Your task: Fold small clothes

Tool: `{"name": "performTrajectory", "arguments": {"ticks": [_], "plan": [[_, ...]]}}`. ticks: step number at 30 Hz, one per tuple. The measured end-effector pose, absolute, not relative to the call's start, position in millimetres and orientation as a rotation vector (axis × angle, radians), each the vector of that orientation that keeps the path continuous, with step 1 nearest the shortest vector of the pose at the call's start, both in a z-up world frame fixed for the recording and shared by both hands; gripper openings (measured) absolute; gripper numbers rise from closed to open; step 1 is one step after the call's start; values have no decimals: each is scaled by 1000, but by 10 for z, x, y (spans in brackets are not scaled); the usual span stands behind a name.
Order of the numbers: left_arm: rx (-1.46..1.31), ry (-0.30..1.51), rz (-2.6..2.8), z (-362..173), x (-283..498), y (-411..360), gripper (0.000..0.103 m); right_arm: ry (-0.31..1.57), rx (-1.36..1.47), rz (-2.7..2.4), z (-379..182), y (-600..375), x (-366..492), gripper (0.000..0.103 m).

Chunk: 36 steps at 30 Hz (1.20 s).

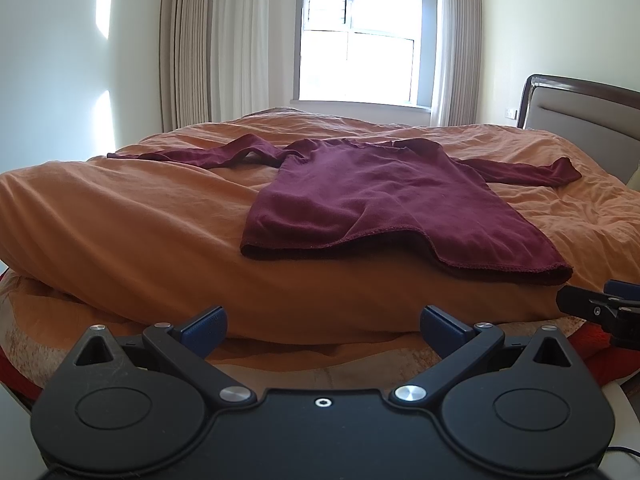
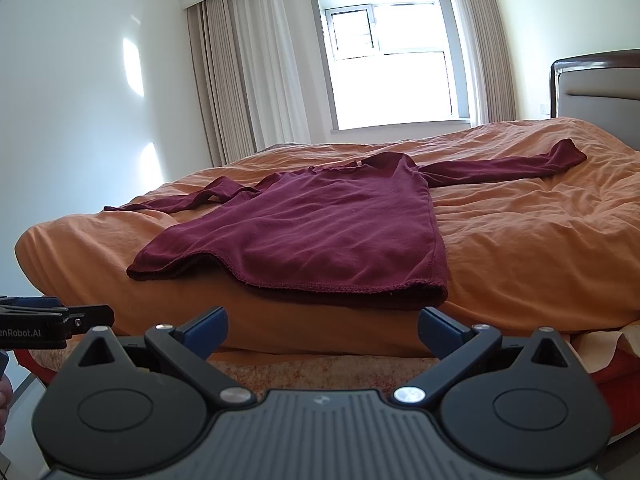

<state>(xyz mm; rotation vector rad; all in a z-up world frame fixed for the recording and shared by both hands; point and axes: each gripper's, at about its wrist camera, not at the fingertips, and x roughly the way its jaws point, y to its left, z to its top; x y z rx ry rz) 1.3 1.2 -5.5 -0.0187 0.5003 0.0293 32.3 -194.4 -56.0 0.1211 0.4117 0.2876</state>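
Both grippers, left gripper point(image 1: 322, 326) and right gripper point(image 2: 322, 326), are hovering spread wide at the bed's point(image 1: 120, 216) near edge; the maroon shirt's point(image 1: 384, 200) hem corners probably want pinching evenly.

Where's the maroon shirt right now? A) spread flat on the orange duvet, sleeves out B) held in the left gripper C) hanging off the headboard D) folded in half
A: the maroon shirt lies spread on the orange duvet, sleeves out, both grippers open and short of it.
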Motion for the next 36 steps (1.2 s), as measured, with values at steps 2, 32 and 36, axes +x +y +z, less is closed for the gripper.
{"name": "performTrajectory", "arguments": {"ticks": [2, 32, 36], "plan": [[-19, 500, 30, -55, 14, 13, 102, 412, 121, 287, -558, -1944, 323, 103], [-48, 592, 22, -81, 241, 78, 102, 544, 138, 297, -743, -1991, 522, 103], [-38, 574, 52, 40, 412, 145, 102, 587, 99, 243, -696, -2050, 751, 103]]}}
